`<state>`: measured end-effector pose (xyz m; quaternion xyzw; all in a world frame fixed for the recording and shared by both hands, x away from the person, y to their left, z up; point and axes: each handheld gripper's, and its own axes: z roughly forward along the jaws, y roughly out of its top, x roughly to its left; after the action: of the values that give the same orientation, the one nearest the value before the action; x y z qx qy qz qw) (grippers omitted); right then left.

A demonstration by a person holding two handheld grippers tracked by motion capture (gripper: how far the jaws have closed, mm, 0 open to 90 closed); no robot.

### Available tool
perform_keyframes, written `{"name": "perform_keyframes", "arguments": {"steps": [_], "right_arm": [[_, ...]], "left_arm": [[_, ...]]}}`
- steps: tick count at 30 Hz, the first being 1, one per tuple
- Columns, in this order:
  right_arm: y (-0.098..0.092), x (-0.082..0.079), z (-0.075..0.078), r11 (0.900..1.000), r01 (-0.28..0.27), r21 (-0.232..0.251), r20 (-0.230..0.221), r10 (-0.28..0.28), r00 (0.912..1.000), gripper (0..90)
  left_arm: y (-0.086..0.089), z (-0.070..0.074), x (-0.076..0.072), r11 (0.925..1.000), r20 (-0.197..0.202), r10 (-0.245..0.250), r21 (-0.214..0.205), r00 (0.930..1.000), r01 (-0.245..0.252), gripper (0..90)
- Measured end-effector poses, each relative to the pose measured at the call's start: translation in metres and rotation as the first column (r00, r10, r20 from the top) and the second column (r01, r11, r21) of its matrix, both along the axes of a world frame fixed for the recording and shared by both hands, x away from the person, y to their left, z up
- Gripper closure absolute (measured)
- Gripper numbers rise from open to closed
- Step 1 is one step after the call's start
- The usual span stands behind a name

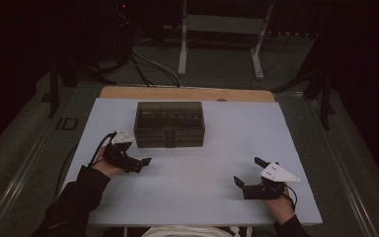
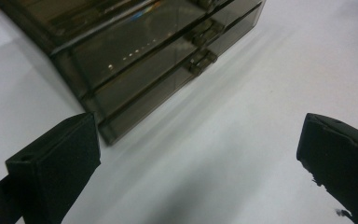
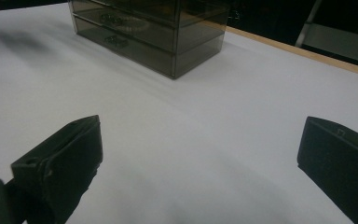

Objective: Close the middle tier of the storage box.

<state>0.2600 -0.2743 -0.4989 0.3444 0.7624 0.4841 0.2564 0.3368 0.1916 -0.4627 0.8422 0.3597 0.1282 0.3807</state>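
High view: the smoked drawer box (image 1: 169,124) stood near the far edge of the table (image 1: 202,168), all drawers apparently closed. The left claw (image 1: 139,163), spread and empty, lay just beside its near-left corner; the right claw (image 1: 249,174), also spread, rested near the near-right corner. Nothing seemed begun; drawer contents were too dark to read

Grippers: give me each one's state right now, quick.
Left gripper: open, holding nothing, beside the drawer box.
Right gripper: open, holding nothing, over the bare table.
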Motion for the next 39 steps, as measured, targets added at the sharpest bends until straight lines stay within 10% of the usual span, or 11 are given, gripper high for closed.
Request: {"name": "perform_keyframes", "arguments": {"steps": [22,39], "right_arm": [[0.001,0.0,0.0,1.0,-0.003,-0.004,-0.001,0.003,1.0,0.0],[0.001,0.0,-0.001,1.0,-0.004,-0.009,-0.001,0.004,1.0,0.0]], "left_arm": [[0.031,-0.026,-0.034,0.9875,0.053,0.153,-0.048,0.9868,-0.15,0.9],[0.04,-0.047,-0.064,0.9818,0.043,0.187,0.027,0.9815,-0.188,0.9]]}}
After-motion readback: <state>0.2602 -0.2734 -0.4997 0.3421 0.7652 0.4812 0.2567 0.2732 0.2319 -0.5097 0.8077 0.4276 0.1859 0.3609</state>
